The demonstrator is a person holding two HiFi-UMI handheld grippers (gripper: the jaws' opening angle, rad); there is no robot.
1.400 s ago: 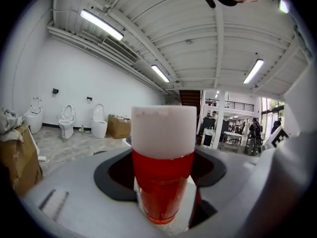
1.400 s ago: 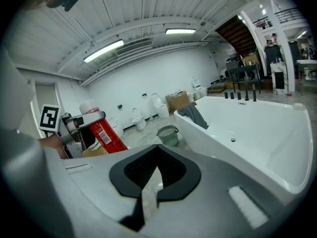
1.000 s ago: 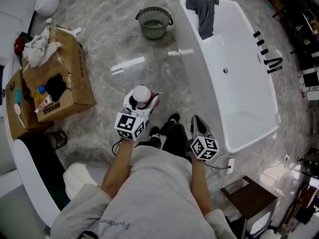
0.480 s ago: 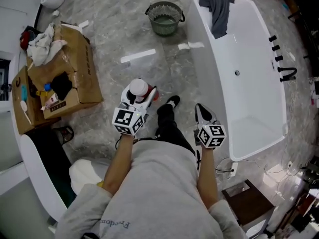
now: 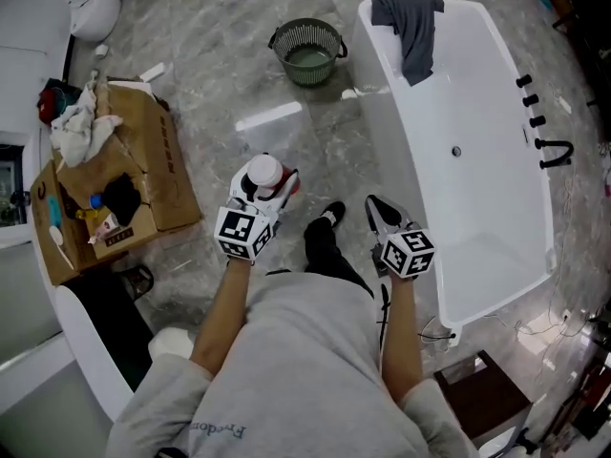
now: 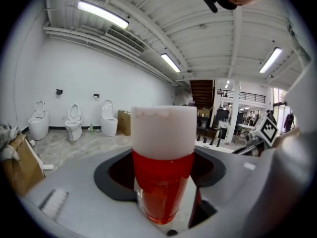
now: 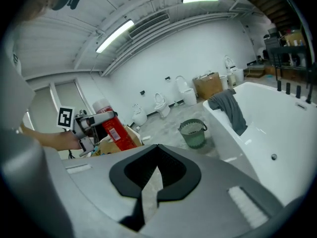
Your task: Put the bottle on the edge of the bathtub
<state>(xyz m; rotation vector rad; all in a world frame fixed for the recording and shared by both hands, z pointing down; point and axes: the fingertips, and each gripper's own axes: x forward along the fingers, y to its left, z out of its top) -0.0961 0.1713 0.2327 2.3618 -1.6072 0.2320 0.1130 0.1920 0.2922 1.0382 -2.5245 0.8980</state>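
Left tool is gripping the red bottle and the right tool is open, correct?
No: the right tool is shut, its jaws together and empty, as the right gripper view shows. The left tool does grip the red bottle.

1. Bright, even room here; tube lights (image 6: 103, 14) glow along the ceiling in both gripper views.
2. A white streak of glare on the glossy floor (image 5: 270, 117) in the head view.
3. Gripper views bend hard, with black corners.
4. Bottle (image 6: 163, 167) looms close and soft; the background is sharper.
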